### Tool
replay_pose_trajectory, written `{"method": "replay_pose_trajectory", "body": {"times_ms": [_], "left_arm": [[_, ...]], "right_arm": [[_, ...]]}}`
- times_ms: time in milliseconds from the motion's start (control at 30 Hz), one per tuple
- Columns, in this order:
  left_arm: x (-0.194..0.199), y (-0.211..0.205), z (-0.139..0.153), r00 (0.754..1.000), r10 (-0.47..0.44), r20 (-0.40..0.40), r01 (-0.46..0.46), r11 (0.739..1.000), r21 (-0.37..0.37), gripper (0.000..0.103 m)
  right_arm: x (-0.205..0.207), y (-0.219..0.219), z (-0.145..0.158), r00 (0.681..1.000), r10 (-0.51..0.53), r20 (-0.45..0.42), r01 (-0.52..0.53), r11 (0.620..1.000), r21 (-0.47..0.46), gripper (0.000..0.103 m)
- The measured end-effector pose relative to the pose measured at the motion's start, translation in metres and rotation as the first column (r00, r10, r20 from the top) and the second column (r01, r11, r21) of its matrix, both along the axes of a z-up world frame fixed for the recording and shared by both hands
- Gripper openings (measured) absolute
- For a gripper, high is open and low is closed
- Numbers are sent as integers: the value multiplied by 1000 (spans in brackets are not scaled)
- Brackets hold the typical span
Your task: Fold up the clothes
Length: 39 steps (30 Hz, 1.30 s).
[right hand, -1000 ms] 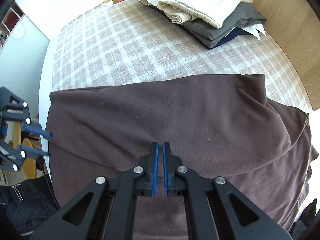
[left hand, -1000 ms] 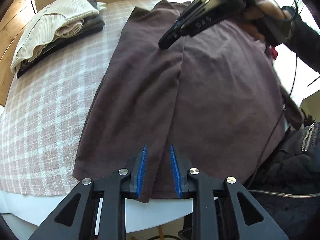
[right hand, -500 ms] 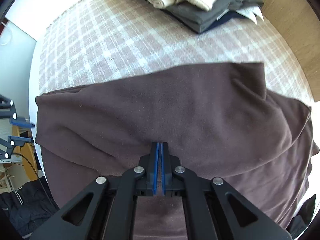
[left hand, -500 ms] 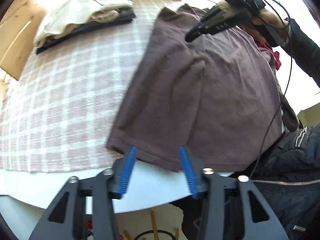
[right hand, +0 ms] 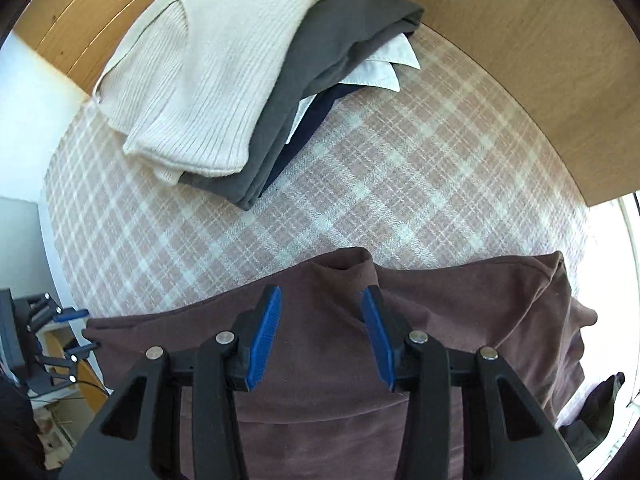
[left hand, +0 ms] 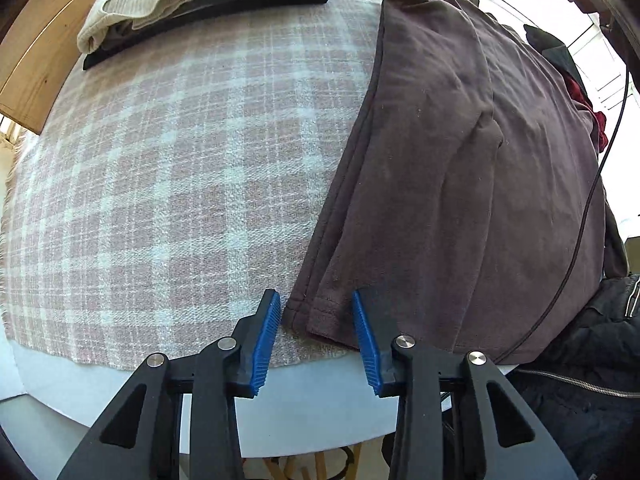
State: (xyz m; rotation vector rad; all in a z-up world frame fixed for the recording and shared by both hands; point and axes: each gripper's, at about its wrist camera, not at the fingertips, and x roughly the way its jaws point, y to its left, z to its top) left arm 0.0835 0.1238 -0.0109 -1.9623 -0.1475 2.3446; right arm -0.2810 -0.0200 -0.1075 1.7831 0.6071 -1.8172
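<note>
One stack of folded clothes [left hand: 208, 4], cream ribbed knit uppermost, at 11 o'clock on the pink plaid cloth [left hand: 160, 184]. One brown garment [left hand: 480, 168] lies at 3 o'clock. Left gripper [left hand: 316, 336] closing, straddling its hem corner. Right gripper [right hand: 322, 336] opening above it, nothing gripped.

**Around the folding spot**

A pink-and-white plaid cloth [left hand: 168, 184] is covering most of a white table [left hand: 304, 412], which is showing bare at the near edge. A wooden panel [right hand: 520, 72] is standing behind it. A black jacket with a metal zipper [left hand: 592, 380] is hanging just beside the table's edge.
</note>
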Motion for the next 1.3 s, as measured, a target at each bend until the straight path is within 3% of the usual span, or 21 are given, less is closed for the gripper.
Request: {"method": "replay_pose_trajectory", "body": {"times_ms": [200,400,600,667,767,867,900,1300], "left_arm": [[-8,6,-9,1000,-17,-1,17,1000,6,33],[-17,21,-17,999,-35,-17,35,999,6,20],[-28,39,-24,998,-57,-27,57,998,10,12],[-31,44,-25,998,-61,-31,61,998,8,12],[-32,48,-27,997,-67,-38,68,998,5,11],[-33,53,-28,996,-67,-51,67,998,3,10],[-33,54,-28,996,-65,-56,65,998,3,10],[-23,98,8,979,-154,-130,157,988,11,10]], "right_arm": [[-13,6,-32,995,-86,52,83,995,64,42],[-25,24,-66,986,-153,68,143,980,136,42],[-20,32,-91,999,-32,-16,35,972,231,42],[-19,36,-104,1000,-24,17,20,976,217,42],[-12,48,-115,1000,9,-1,-8,972,233,39],[-7,64,-118,999,29,-15,-25,976,218,15],[-7,71,-116,999,27,-17,-23,979,204,13],[21,187,-84,993,-22,-112,26,999,33,11]]}}
